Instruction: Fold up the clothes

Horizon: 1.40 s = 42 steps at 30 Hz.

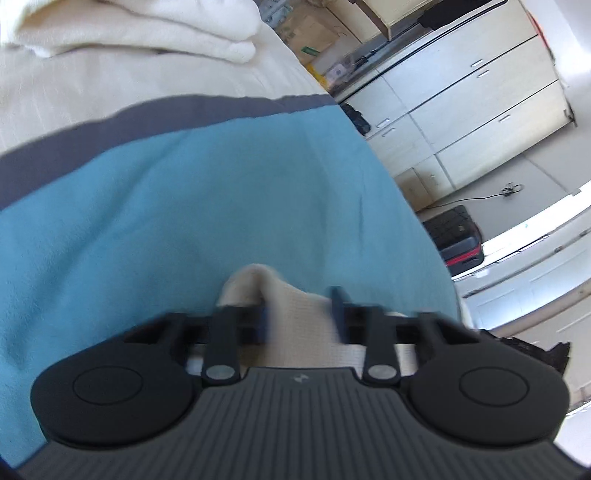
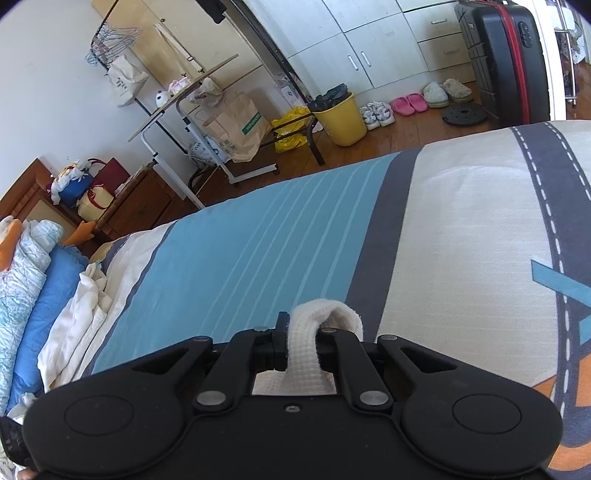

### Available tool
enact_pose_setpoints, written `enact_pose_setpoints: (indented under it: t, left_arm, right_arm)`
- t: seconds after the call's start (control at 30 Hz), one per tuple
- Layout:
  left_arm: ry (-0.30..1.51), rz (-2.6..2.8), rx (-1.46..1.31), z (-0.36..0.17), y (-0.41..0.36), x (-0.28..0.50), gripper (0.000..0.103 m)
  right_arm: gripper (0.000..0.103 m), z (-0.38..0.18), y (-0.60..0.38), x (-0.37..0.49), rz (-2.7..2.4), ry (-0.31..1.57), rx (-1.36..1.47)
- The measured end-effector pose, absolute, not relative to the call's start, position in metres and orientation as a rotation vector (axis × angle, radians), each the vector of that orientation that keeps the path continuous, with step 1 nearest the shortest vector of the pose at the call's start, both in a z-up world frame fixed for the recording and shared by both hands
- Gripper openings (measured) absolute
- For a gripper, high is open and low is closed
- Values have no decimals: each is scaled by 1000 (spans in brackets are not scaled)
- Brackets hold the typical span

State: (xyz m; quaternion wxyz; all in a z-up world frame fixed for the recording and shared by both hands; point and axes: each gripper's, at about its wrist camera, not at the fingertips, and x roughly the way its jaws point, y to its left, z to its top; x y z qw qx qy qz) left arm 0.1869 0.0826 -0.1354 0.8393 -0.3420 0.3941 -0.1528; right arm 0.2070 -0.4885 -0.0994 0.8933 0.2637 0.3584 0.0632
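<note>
Here, a blue, grey and cream striped bedspread [image 2: 258, 240] fills both views. Over it hangs a cream waffle-knit garment [image 2: 314, 343]; its full length is hidden. The right gripper [image 2: 303, 343] pinches one fold. The blurred left gripper [image 1: 301, 314] has cloth [image 1: 291, 306] between its jaws.

1. The left gripper [image 1: 302, 310] is matt black plastic with a ribbed grey body and dull metal pivot pins.
2. The cream garment [image 2: 314, 343] is waffle-knit cloth, soft and rough-textured.
3. The bed cover [image 2: 258, 236] is smooth matt woven cloth, printed blue, grey and cream.
4. The folded towel [image 1: 147, 29] looks fluffy.
5. The floor [image 2: 406, 136] is glossy wood.
6. The suitcase [image 2: 506, 55] is hard ribbed plastic.
7. The paper bag [image 2: 236, 125] is creased brown paper.
8. The bin [image 2: 343, 122] is smooth yellow plastic.
</note>
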Motion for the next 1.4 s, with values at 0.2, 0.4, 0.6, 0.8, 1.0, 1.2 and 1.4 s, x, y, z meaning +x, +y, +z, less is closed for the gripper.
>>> enact_pose_setpoints:
  t: [0.2,0.4,0.6,0.8,1.0,1.2,1.4]
  left_arm:
    - [639,-262,-499,-108,58,150,3]
    - [553,-199,-450,-82,64,139,3]
    - [549,-73,-208,-81,33,145,3]
    - [455,-62,-199,-45,39,169,3]
    - [701,-9,-222,-63,56,255,7]
    - [723,125,-137,-74,64,220,37]
    - [731,-58,-288,-63,82,134,49]
  right_arm:
    - [7,-79,-478,189,124,584,479]
    - [6,-65,-468,184,93,542,410]
    - [6,-42,-451,181,128,494,294]
    - [4,-18,-458,198,40,381,304]
    - [4,-29,-491,271,44,587,444]
    - [47,-68,-548,221,-101,695,800]
    - [57,-63,-585,123,-216,655,799]
